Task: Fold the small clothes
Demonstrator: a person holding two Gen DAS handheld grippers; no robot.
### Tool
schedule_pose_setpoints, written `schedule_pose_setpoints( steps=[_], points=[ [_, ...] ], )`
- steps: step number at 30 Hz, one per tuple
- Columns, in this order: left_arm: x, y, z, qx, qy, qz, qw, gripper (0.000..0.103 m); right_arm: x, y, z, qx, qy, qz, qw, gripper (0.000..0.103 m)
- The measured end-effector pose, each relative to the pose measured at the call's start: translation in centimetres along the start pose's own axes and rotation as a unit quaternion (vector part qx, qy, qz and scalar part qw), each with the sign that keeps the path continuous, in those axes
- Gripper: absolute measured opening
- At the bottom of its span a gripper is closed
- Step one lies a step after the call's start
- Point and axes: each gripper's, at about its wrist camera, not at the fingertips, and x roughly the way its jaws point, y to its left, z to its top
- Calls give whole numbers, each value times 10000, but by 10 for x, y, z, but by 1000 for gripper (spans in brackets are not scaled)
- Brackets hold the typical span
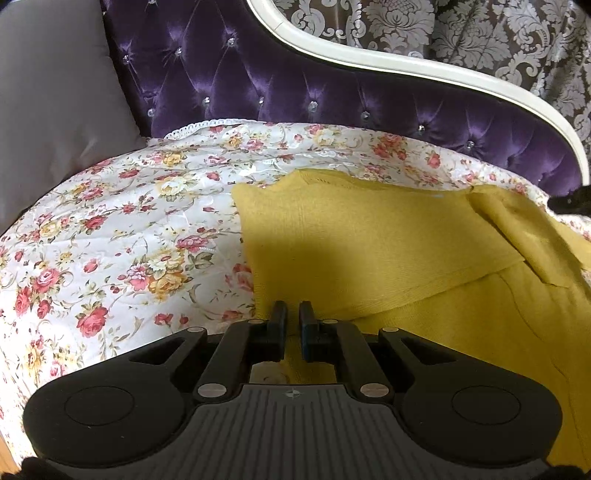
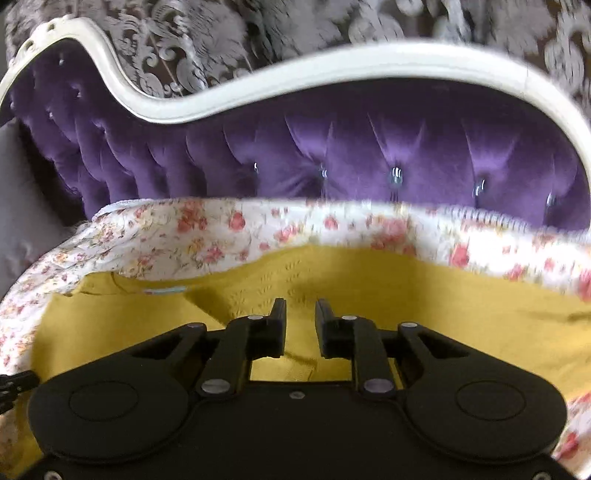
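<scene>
A mustard-yellow knit garment lies on a floral quilt, its top layer folded over. My left gripper sits at the garment's near left corner. Its jaws are almost together, with yellow fabric pinched in the narrow slit. At the right edge of the left wrist view, a flap of the garment rises toward a dark gripper tip. In the blurred right wrist view, my right gripper is over the garment. Its jaws stand a little apart, and a bunch of the knit sits between them.
The quilt covers the seat of a purple tufted sofa with a curved white frame. A grey cushion stands at the left. Patterned curtains hang behind the sofa. A dark piece of the left gripper shows at the right wrist view's left edge.
</scene>
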Motion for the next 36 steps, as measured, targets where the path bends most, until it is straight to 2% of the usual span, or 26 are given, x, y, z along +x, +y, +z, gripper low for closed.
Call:
schedule_pose_setpoints(
  steps=[1,2,3,5,7,9,11,14,17,20,23,24,28,29,30,31,32,34,36],
  points=[
    [0,0,0,2,-4,0,10000,9,0,-3,-3,122,72,147,9998,47],
    [0,0,0,-2,-10,0,10000,9,-1,-4,-8,241,116,267,9993,63],
    [0,0,-1,-5,-16,0,10000,9,-1,-4,-14,286,185,238,9991,71],
    [0,-1,-1,-12,-28,1,10000,9,2,0,-22,180,338,93,9992,70],
    [0,0,-1,-35,-31,-3,10000,9,7,2,-31,125,523,143,9985,58],
    [0,-1,-1,-36,-35,-1,10000,9,12,4,-38,106,588,224,9980,26],
    [0,-1,-1,-29,-34,1,10000,9,13,8,-38,-57,578,141,9982,10],
    [0,0,-1,-24,-35,-7,10000,9,5,14,-26,-274,382,76,9989,10],
    [1,0,0,-27,-27,-6,10000,9,2,14,-10,-494,120,-257,9984,10],
    [1,0,0,-31,-18,5,10000,9,18,5,1,-499,169,-481,9975,12],
    [1,-1,1,-18,-4,23,10000,9,35,-10,-3,-359,252,-711,9965,24],
    [1,-1,1,5,7,32,10000,9,38,-15,-6,-304,192,-793,9962,36],
    [-3,-5,7,120,68,104,9999,9,15,-34,-16,55,-220,-781,9967,47],
    [-6,-8,10,152,65,161,9997,9,5,-39,-19,115,-317,-748,9966,56],
    [-11,-12,14,188,16,208,9996,15,-7,-45,-24,140,-429,-727,9963,66],
    [-15,-15,17,228,-60,207,9995,20,-19,-51,-28,139,-520,-733,9959,70],
    [-19,-19,21,242,-119,166,9995,30,-30,-57,-32,134,-596,-764,9952,73],
    [-22,-28,29,197,-163,-24,9997,38,-52,-73,-44,158,-700,-892,9934,75],
    [-19,-40,35,143,-140,-172,9997,46,-70,-92,-53,311,-746,-1035,9913,88]
  ],
)
